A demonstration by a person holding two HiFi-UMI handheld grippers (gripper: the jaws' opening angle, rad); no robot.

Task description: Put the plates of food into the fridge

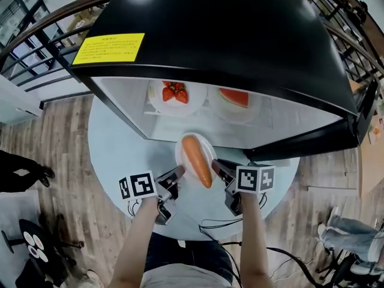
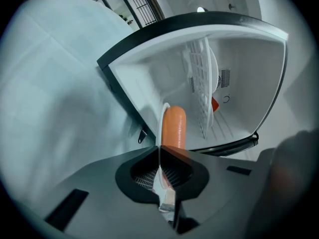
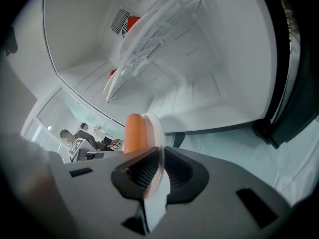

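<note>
As both forearms (image 1: 139, 240) (image 1: 255, 245) stretch forward, each hand-held gripper (image 1: 179, 173) (image 1: 218, 166) pinches the plate (image 1: 206, 146).

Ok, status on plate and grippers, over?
Left hand-held gripper and right hand-held gripper shut on opposite edges of the plate. Plate, orange food aboard, at fridge mouth, not inside. Strawberry plate, watermelon plate on shelf; nothing blocking.

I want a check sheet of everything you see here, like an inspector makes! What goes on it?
Surface: round pale-blue table, open black fridge standing on it.
Job's things: carrot on a white plate in front of the fridge; strawberry plate and watermelon plate already inside.
Clutter: nothing seen.
Grippers: left gripper and right gripper each shut on that plate's rim, opposite sides.
Cables: black cables below the table's near edge.
Surroundings: wooden floor, railing, bystanders' shoes.
</note>
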